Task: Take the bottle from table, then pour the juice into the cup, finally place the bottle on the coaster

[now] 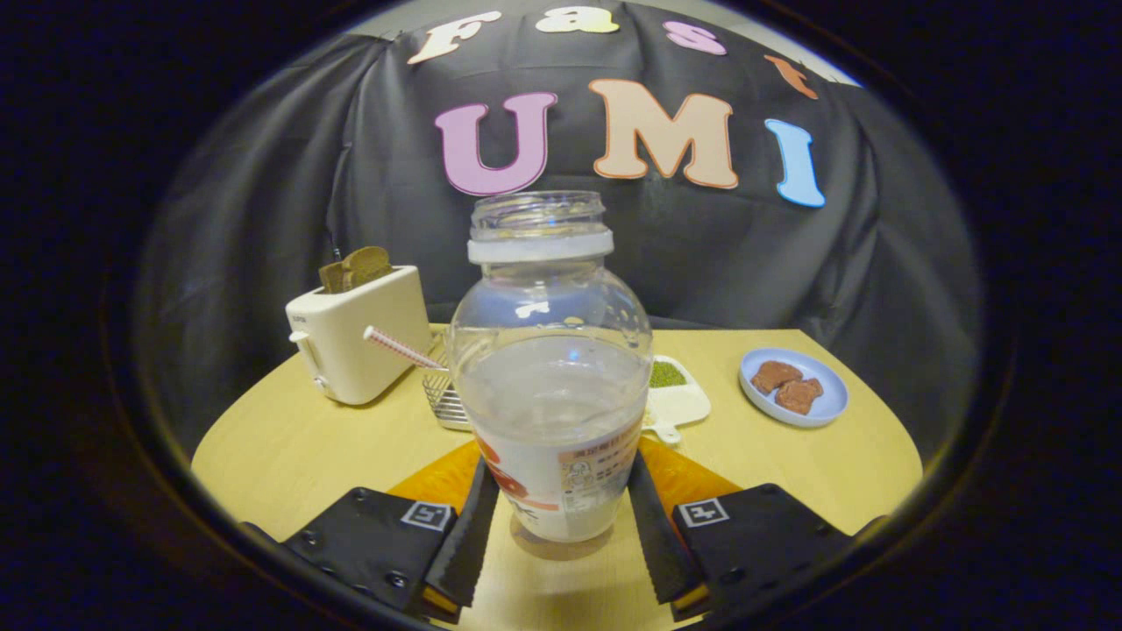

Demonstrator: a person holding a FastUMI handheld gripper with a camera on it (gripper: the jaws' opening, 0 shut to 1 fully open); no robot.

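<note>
A clear plastic bottle [550,377] with no cap, a white ring at its neck and a printed label low on its body stands upright on the pale wooden desk [280,447]. It holds a cloudy, pale liquid to about half its height. I see it right between my fingers [466,543], which sit one on each side of its base; the gripper [561,535] is spread about as wide as the bottle, and I cannot tell whether the pads actually press on it. Just behind the bottle lies a flat orange coaster [438,480], partly hidden by it. Beyond that, a red-and-white striped straw [399,347] slants over a small metal wire rack [443,401], and a white dish with something green [677,390] peeks out on the other side. Further left stands a cream toaster [359,342] with brown toast [355,267] in its slots. To the right rests a pale blue plate [824,405] with two brown pieces [787,386].
</note>
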